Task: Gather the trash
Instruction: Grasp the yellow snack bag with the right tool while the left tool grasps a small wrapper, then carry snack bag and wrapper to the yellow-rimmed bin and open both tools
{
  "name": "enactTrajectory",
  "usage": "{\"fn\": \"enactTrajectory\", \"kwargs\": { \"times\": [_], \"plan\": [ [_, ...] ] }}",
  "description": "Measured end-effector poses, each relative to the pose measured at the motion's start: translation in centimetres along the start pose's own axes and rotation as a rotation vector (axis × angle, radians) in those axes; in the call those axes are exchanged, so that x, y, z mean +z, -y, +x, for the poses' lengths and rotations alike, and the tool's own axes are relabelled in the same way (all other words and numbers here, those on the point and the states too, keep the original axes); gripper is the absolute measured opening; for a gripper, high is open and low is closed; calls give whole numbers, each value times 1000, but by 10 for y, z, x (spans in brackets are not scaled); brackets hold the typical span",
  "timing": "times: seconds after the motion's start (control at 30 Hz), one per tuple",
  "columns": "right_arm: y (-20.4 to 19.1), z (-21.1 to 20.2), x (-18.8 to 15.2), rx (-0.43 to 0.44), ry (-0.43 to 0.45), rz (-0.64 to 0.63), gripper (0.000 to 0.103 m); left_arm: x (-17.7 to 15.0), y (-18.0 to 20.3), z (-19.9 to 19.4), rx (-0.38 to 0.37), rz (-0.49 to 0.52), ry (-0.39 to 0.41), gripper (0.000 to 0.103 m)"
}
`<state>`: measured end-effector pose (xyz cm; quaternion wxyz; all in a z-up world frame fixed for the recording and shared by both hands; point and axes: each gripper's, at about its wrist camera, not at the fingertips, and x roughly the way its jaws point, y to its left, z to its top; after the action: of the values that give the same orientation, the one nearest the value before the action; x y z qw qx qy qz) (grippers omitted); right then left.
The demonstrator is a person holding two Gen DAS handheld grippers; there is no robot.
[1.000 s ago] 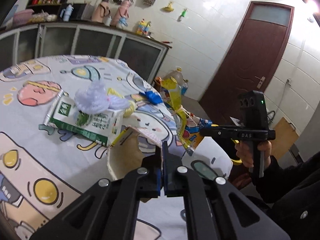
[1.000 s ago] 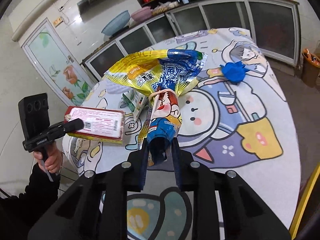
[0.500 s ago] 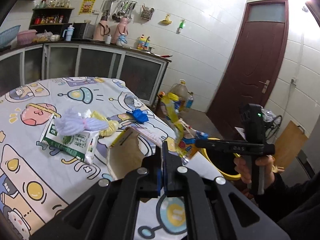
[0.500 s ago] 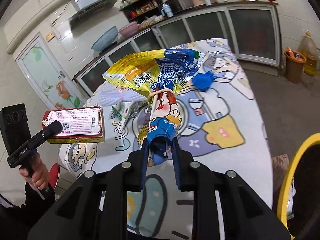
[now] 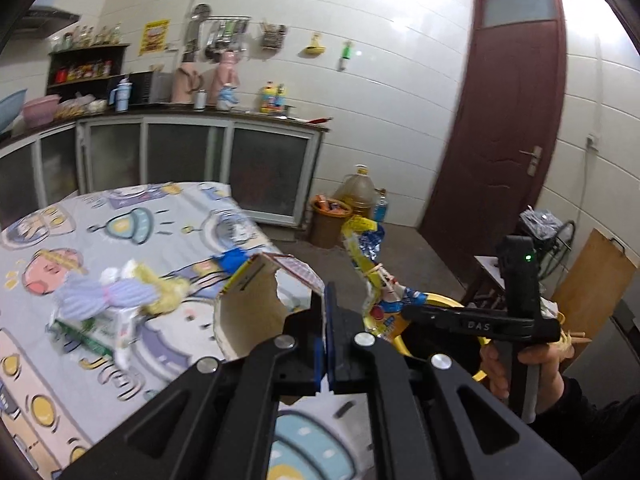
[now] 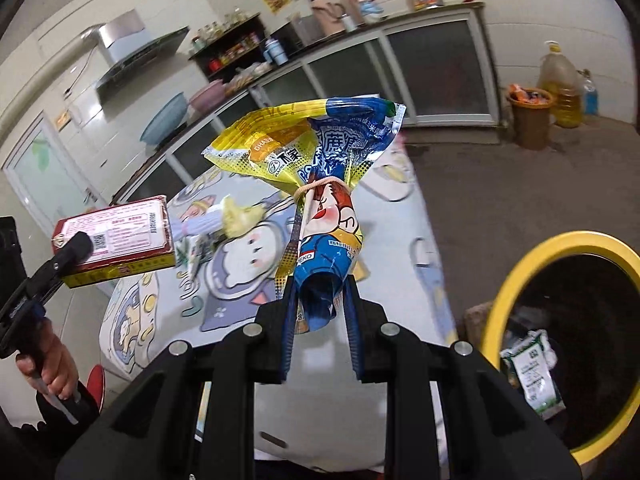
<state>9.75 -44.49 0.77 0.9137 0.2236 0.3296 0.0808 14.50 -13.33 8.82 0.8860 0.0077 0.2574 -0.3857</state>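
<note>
Wrapper (image 6: pixel 320 216), light, crinkly and slippery, sits pinched at its twisted tail in the right claw (image 6: pixel 320 304), while the left claw (image 5: pixel 326 332) clamps the stiff, empty carton (image 5: pixel 256 308) by its thin flap.

A yellow-and-blue snack bag (image 6: pixel 320 184) printed with a red-haired cartoon face, tied with a tan rubber band (image 6: pixel 316 187); a red-and-white carton (image 6: pixel 114 236) with a yellow edge and plain brown inside; both black tools, the right tool (image 6: pixel 320 312) and the left tool (image 5: pixel 326 344), with blue pads; a pale tablecloth (image 5: pixel 132 220) patterned with pastel cartoon figures, spaceships and yellow dots on the bench; a yellow-rimmed black bin (image 6: pixel 516 280); a green-and-white packet (image 6: pixel 534 376) inside it; a blue crumpled scrap (image 5: pixel 234 258); a lilac striped wad (image 5: pixel 100 294); a dark red door (image 5: pixel 504 120); white wall tiles (image 5: pixel 380 80).
</note>
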Motion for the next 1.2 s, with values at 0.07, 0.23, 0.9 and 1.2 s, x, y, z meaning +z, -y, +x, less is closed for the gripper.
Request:
{"fn": "enactTrajectory", "kwargs": {
  "times": [0.07,0.23,0.9,1.2],
  "plan": [
    [12,-9,0,-16,13,16,22,4,13,8,-23,18,-6,1],
    [45,-33,-6,-65,47,65,22,11,51,35,-89,79,-30,1],
    [150,-92,-40,-228,125,232,22,11,161,118,-259,234,-110,1],
    [174,-98,-57,-323,125,272,22,6,192,148,-284,281,-149,1]
  ]
}}
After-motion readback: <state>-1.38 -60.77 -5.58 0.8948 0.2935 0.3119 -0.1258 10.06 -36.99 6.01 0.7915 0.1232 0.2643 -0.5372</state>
